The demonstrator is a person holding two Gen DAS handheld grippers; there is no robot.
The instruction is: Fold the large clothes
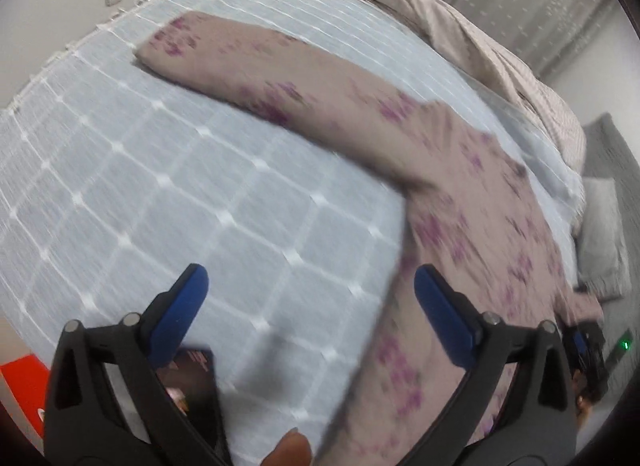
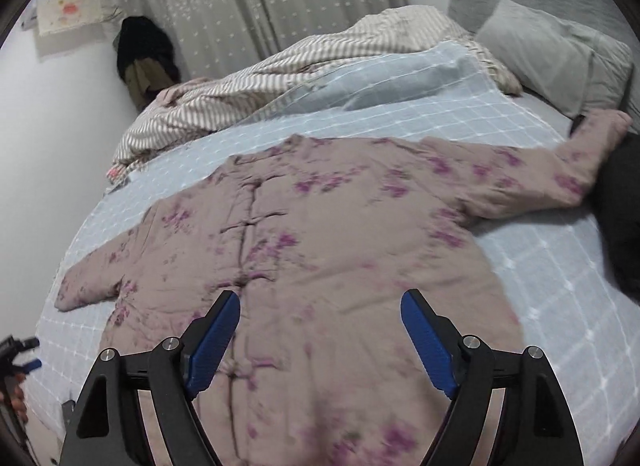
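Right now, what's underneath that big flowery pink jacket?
The jacket lies flat on a pale blue checked bedspread, which shows all around it. Whatever sits directly beneath the jacket's body is covered from view.

You get no readable text here: no labels, brands, numbers or signs in either view. The wall picture [image 2: 68,13] in your right wrist view carries only a drawing, no legible words. The dark printed item [image 1: 192,378] behind your left gripper's finger is too blurred to read. The green indicator light [image 1: 625,344] at the right edge shows no characters.
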